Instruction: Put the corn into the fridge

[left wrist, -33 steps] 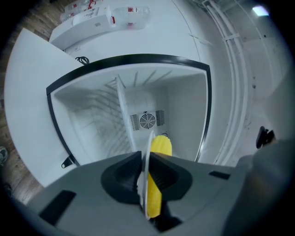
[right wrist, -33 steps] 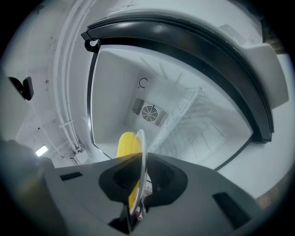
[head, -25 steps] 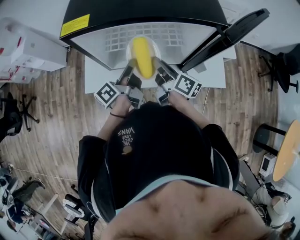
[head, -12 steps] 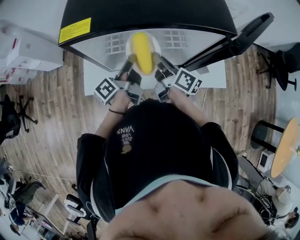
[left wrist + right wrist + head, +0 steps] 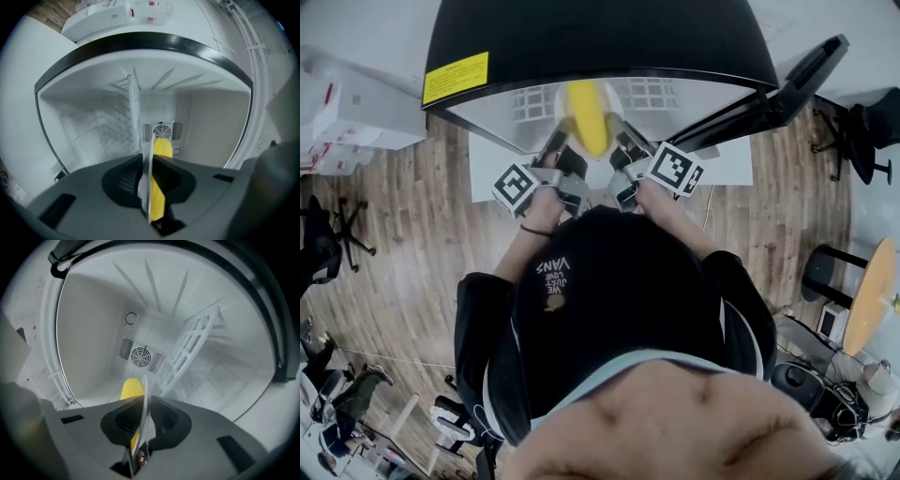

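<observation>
A yellow corn cob (image 5: 586, 117) lies on a white plate (image 5: 562, 101) held at the mouth of the open black fridge (image 5: 600, 37). My left gripper (image 5: 556, 148) is shut on the plate's left rim and my right gripper (image 5: 624, 145) on its right rim. In the left gripper view the plate (image 5: 139, 140) runs edge-on between the jaws of the left gripper (image 5: 146, 187), with the corn (image 5: 161, 149) just right of it. In the right gripper view the plate (image 5: 144, 404) is clamped by the right gripper (image 5: 140, 427), with the corn (image 5: 131, 389) to its left.
The fridge's white inside shows a fan vent (image 5: 161, 130) on the back wall and a wire shelf (image 5: 192, 348). Its door (image 5: 773, 80) stands open to the right. White boxes (image 5: 356, 108) sit at the left, chairs (image 5: 867, 127) on the wooden floor.
Both grippers have carried the plate and corn a little further in under the fridge's black top, which now covers more of the plate.
</observation>
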